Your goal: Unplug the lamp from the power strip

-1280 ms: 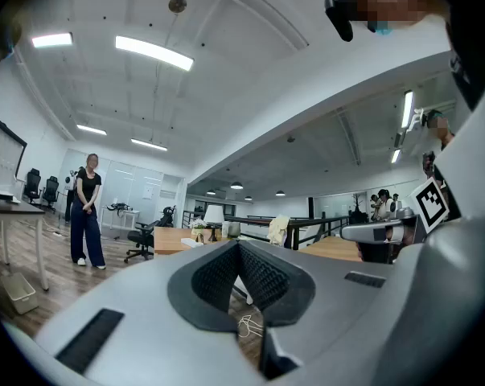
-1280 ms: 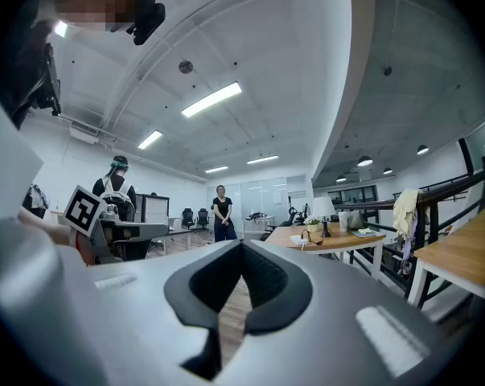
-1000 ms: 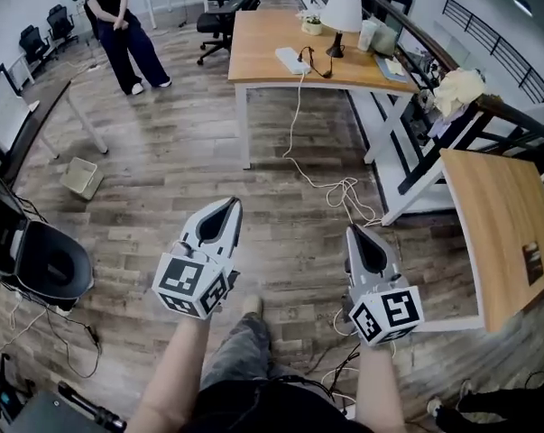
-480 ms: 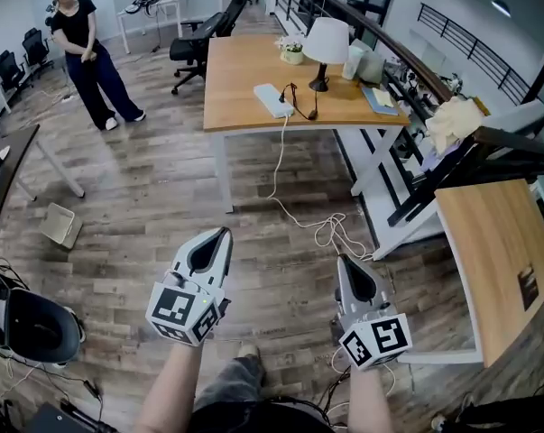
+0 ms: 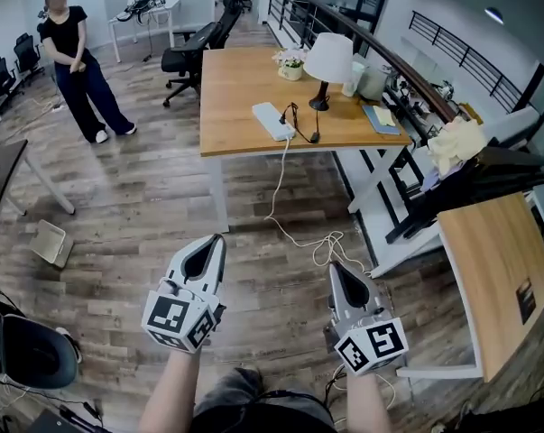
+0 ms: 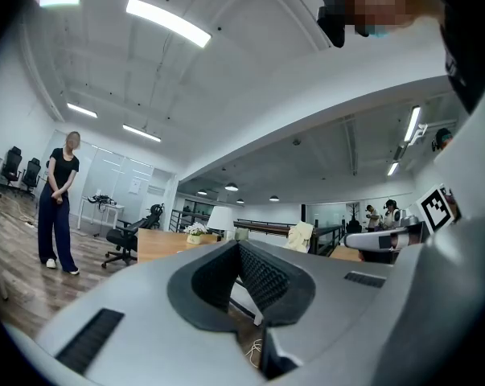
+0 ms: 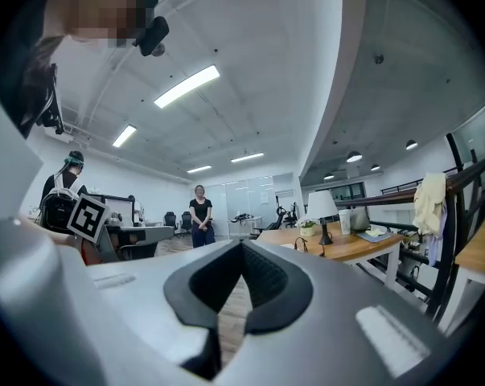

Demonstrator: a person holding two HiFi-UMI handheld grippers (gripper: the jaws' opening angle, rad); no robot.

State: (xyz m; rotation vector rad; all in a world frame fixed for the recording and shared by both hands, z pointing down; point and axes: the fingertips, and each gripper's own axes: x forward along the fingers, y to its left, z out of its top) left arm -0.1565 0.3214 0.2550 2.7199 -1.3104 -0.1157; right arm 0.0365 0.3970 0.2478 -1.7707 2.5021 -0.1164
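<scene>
Table [image 5: 235,88] with the lamp [image 5: 328,59] and strip [image 5: 272,121] sits closer than a second ago, so it's the walk-up and nothing's unplugged yet. Left gripper [image 5: 216,242] and right gripper [image 5: 335,271] both have jaws together with nothing in them. Strip lies near the table's front edge with the lamp just behind it, both well ahead of the grippers.

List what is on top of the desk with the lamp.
On the desk: lamp, power strip with a black cord at it, small flower pot, cup, notebook. Whatever stands behind the lampshade is covered.
</scene>
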